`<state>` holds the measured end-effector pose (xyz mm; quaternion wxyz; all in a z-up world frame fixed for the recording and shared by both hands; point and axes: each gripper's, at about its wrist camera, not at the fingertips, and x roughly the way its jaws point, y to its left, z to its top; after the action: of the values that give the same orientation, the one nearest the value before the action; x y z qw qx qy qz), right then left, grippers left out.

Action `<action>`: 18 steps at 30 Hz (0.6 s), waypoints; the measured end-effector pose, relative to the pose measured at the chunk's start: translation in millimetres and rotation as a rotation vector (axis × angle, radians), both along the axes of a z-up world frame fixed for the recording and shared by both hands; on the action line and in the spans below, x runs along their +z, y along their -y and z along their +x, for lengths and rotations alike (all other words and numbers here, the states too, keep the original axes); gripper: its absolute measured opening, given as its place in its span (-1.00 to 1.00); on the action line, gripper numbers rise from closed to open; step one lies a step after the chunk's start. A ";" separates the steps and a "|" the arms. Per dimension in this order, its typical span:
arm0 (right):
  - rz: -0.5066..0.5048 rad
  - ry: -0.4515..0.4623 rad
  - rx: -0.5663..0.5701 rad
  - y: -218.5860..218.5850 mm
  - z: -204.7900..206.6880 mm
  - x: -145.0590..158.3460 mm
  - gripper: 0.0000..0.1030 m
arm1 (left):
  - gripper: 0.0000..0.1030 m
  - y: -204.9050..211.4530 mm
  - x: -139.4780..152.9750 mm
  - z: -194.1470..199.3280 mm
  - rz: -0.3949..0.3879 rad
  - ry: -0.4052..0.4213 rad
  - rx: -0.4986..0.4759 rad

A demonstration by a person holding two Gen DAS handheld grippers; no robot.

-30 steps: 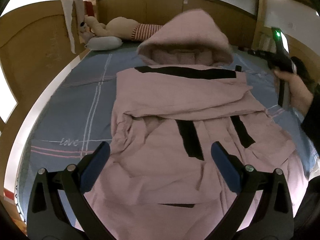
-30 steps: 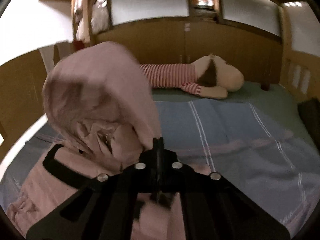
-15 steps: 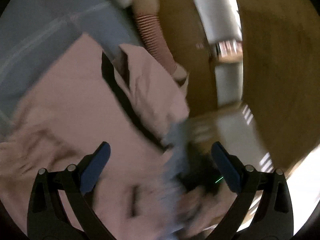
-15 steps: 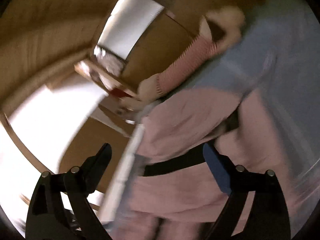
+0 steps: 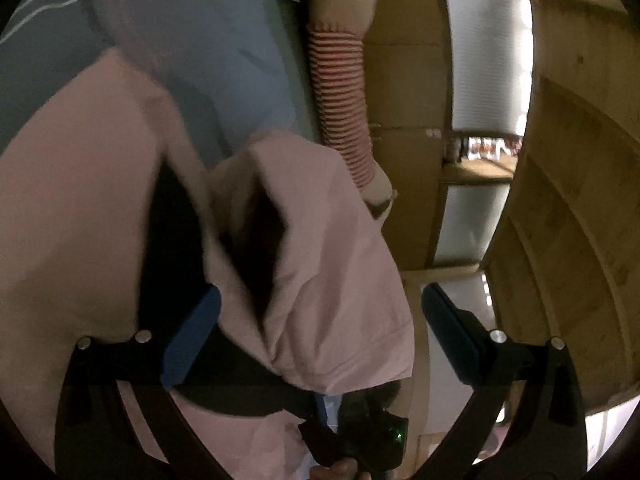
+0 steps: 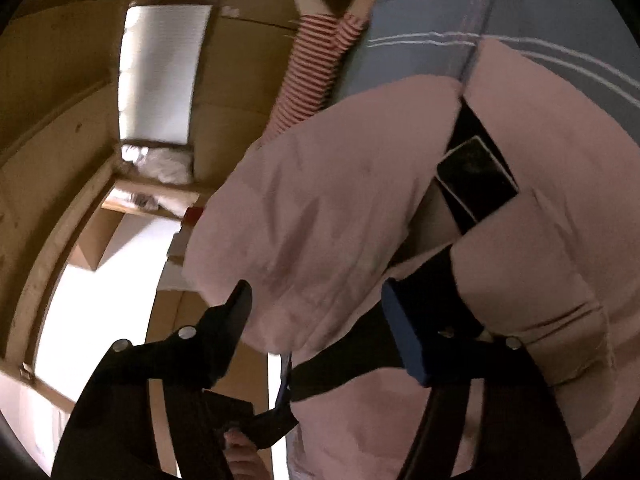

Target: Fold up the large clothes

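My right gripper is closing around the hood of the pink hoodie on the bed; my left gripper gapes open beside it. Body folded, hood still loose, I judge

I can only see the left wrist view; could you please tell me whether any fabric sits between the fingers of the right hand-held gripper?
Observer: Yes. The pink hood bulges between the fingers of the right hand-held gripper, whose jaws are closing; the pads do not seem to press it yet.
Operator: Thank you. Is anything lying on the garment?
Observer: A dark, flat rectangular thing, perhaps a phone, lies on the black band beside the hood.
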<state>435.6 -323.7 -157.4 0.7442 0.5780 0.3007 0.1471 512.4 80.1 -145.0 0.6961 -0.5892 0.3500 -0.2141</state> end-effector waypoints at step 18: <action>0.005 -0.019 -0.092 11.9 11.4 -17.7 -0.56 | -0.51 30.6 7.5 41.2 0.075 0.128 -0.106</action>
<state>447.0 -335.7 -175.1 0.7458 0.5946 0.2804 0.1081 553.6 49.4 -137.6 0.7263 -0.5284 0.3434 -0.2746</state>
